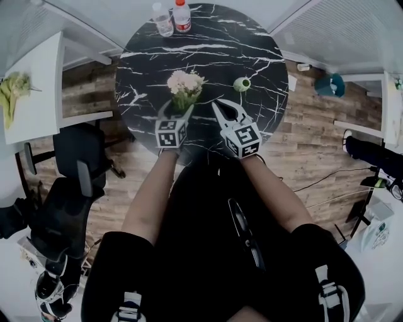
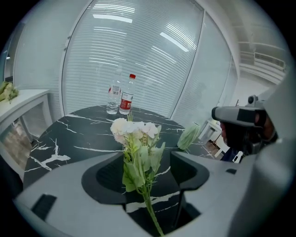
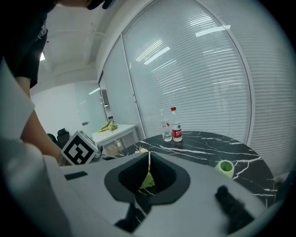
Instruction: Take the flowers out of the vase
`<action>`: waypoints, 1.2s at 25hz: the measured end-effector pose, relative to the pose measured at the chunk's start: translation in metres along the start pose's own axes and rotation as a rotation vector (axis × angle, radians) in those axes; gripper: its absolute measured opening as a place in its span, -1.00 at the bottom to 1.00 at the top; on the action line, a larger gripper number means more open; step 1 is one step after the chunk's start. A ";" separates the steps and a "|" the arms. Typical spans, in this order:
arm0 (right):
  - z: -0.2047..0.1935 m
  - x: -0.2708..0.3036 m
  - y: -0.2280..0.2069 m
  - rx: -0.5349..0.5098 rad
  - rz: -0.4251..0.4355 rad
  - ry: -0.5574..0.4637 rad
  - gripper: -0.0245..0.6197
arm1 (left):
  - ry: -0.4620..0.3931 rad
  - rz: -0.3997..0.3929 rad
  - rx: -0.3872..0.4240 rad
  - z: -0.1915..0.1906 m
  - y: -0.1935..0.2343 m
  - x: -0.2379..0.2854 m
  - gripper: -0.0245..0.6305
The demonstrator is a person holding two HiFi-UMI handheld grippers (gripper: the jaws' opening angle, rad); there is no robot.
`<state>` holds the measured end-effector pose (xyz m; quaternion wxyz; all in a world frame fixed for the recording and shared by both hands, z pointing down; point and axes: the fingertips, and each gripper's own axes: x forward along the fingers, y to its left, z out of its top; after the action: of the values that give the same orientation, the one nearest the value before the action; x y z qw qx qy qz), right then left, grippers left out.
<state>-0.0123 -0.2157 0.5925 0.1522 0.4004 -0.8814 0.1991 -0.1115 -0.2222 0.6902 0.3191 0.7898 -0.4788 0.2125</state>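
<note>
Pale slatted blinds curve behind a round black marble bench [image 1: 252, 50], with two water bottles [image 1: 182, 16] at its far edge. The small green vase [image 1: 242, 83] stands upright and empty on the right side. The flowers [image 1: 184, 85] are out of it, well apart to its left, and seem to lie on the bench with the blossoms pointing away from the person.

The left tongs [image 2: 147, 162] are released, jaws spread wide on either side of the bunch. The stem runs down through the gap and neither pad presses on it. The right tongs [image 3: 149, 155] are clenched tip to tip on nothing, hovering between the bunch and the vase.

The removal itself looks finished, so the risk now lies in backing away. Leaves sit close to the left jaws, and pulling back at an angle could snag them and drag the loose bunch across the marble. A careless sweep of the right tongs could also tip the light vase
</note>
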 end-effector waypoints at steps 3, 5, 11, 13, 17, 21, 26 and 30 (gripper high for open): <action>0.006 0.001 0.003 -0.005 0.006 -0.010 -0.86 | -0.013 0.002 0.021 0.008 -0.001 -0.005 0.00; 0.010 0.001 0.004 -0.008 0.007 -0.017 -0.86 | -0.024 -0.002 0.033 0.016 -0.004 -0.008 0.01; 0.031 -0.001 0.009 -0.022 0.011 -0.049 -0.86 | -0.089 -0.024 0.083 0.051 -0.016 -0.023 0.00; 0.039 -0.005 0.010 -0.027 0.015 -0.062 -0.86 | -0.120 -0.045 0.095 0.065 -0.024 -0.029 0.01; 0.059 -0.018 0.011 -0.035 0.015 -0.111 -0.86 | -0.187 -0.107 0.179 0.095 -0.049 -0.048 0.00; 0.082 -0.039 0.009 -0.057 0.001 -0.167 -0.86 | -0.252 -0.188 0.239 0.123 -0.077 -0.069 0.00; 0.113 -0.069 0.010 -0.104 -0.003 -0.230 -0.86 | -0.338 -0.271 0.278 0.156 -0.110 -0.102 0.00; 0.137 -0.092 0.020 -0.099 0.048 -0.283 -0.86 | -0.425 -0.320 0.350 0.188 -0.137 -0.137 -0.12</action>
<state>0.0157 -0.2095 0.4289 0.0410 0.3955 -0.9120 0.1006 -0.0458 -0.2240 0.4288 0.1004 0.9247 -0.3607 0.0689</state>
